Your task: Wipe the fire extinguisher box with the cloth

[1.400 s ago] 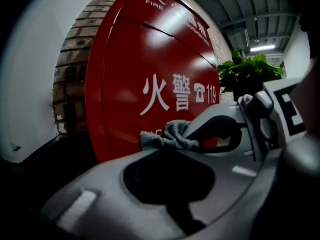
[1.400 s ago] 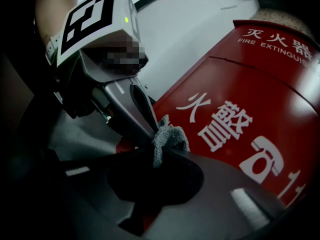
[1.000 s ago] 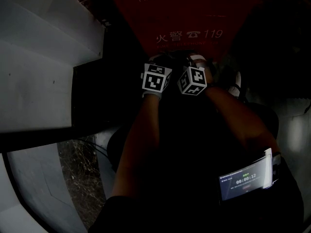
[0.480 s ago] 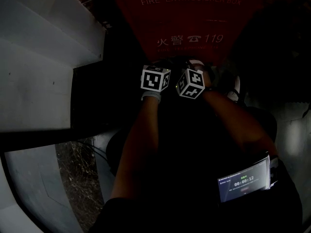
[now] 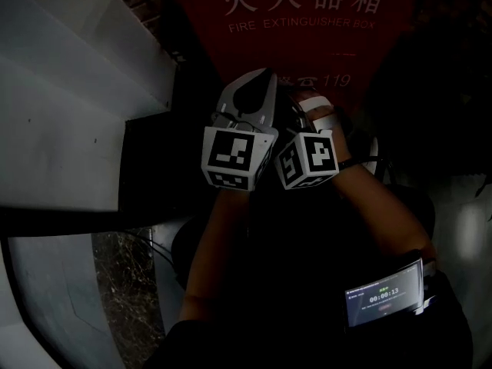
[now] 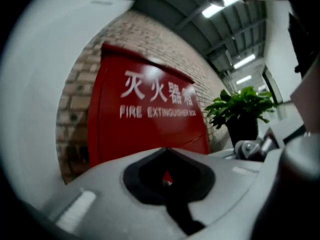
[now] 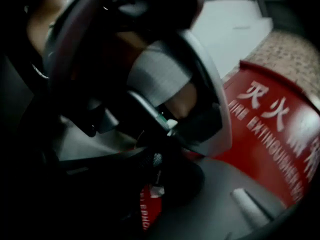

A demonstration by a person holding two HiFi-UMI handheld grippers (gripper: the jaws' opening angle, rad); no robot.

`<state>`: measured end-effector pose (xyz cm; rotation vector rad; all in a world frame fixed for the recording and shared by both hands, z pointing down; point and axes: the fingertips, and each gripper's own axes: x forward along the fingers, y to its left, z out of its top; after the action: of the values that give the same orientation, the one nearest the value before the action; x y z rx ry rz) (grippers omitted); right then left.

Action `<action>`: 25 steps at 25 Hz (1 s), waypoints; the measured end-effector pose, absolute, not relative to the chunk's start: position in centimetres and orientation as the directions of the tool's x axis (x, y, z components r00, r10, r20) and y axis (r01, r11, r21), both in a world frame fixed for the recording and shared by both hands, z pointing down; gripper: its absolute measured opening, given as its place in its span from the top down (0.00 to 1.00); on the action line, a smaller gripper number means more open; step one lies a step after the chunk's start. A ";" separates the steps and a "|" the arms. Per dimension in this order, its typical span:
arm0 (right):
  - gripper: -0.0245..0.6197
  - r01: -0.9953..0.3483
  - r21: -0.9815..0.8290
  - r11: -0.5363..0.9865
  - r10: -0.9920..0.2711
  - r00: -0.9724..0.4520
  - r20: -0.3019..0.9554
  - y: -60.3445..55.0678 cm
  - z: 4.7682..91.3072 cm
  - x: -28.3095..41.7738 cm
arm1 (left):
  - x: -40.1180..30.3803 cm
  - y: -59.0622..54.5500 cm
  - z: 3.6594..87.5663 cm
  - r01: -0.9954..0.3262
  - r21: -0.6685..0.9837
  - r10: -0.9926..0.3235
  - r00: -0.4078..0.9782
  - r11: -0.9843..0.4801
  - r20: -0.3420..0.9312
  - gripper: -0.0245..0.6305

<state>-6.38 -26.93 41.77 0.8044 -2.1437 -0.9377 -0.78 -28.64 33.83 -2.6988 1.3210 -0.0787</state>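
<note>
Both tongs hover just in front of the red fire extinguisher box, below its white lettering. The left gripper is pinched closed on nothing. The right gripper, just beside it, also looks closed and empty. No cloth shows anywhere. Pressing on now would likely drag bare jaws across the paint, and the crowded tongs could knock together.

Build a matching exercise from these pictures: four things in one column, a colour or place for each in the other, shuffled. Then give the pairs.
1. fire extinguisher box
2. potted plant
3. brick wall
4. timer screen

A. green leaves
B. red, white lettering
C. lit, at head view's lower right
D. behind the box

Pairs: 1-B, 2-A, 3-D, 4-C.
</note>
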 end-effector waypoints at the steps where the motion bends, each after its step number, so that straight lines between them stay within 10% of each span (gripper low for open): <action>1: 0.91 -0.284 0.802 0.526 -0.749 -0.602 0.278 -26.6 40.0 -6.4 | -0.8 -28.1 32.1 -0.789 -0.210 -0.801 0.597 -0.577 -0.039 0.96; 16: 0.91 -0.556 0.817 0.151 -0.878 -0.455 -0.148 -28.4 17.9 2.6 | -0.5 -28.1 21.4 -0.837 -0.169 -0.831 0.542 -0.521 -0.125 0.96; 25: 0.91 -0.551 0.818 0.164 -0.913 -0.399 -0.086 -31.0 16.7 4.9 | 0.4 -27.8 23.6 -0.827 -0.133 -0.824 0.559 -0.546 -0.092 0.96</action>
<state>4.90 -31.01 16.67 1.3860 -2.0172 -1.1275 0.38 -27.78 23.58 -2.6294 1.4039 0.0274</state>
